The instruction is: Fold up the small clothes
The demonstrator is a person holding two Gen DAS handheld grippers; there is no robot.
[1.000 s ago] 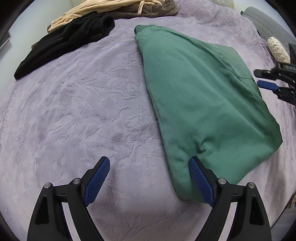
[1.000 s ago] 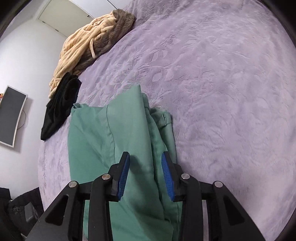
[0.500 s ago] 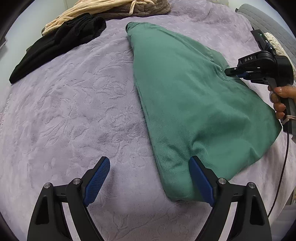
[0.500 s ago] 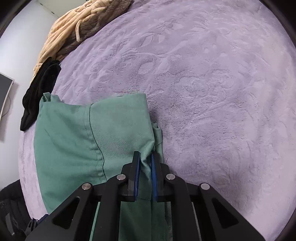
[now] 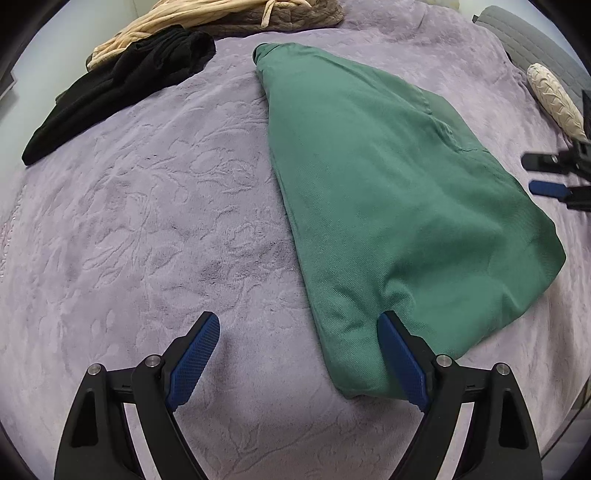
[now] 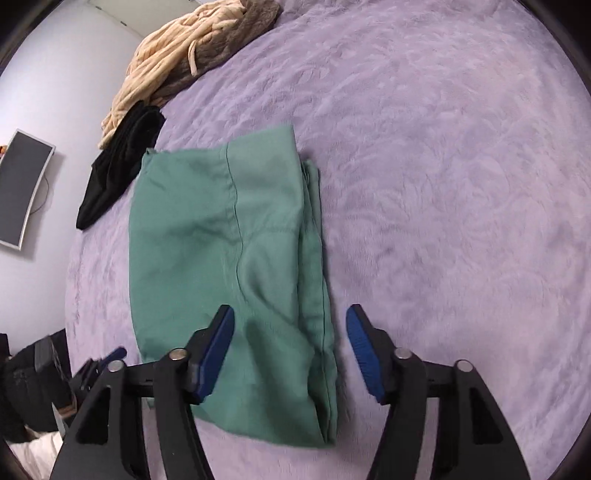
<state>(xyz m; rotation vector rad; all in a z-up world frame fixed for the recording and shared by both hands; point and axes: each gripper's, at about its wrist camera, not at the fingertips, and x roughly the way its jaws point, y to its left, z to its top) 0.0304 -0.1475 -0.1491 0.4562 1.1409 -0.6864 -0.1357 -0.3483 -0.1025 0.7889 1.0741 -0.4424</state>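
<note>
Your left claw (image 5: pixel 299 350) stands wide, angled steeply down over the lilac bedspread (image 5: pixel 147 221). Its right pad (image 5: pixel 402 362) rests against the near corner of the folded green garment (image 5: pixel 388 192), and its other pad sits over bare cover, so nothing is gripped. Your right claw (image 6: pixel 290 350) has just been opening; its jaws now stand apart above the garment's near right edge (image 6: pixel 317 332), with cloth below the gap but not pinched. The green garment lies flat on the bed as a folded slab. Beyond it, a black garment (image 5: pixel 118 85) and a cream knitted one (image 5: pixel 177 18) lie bunched at the far edge.
</note>
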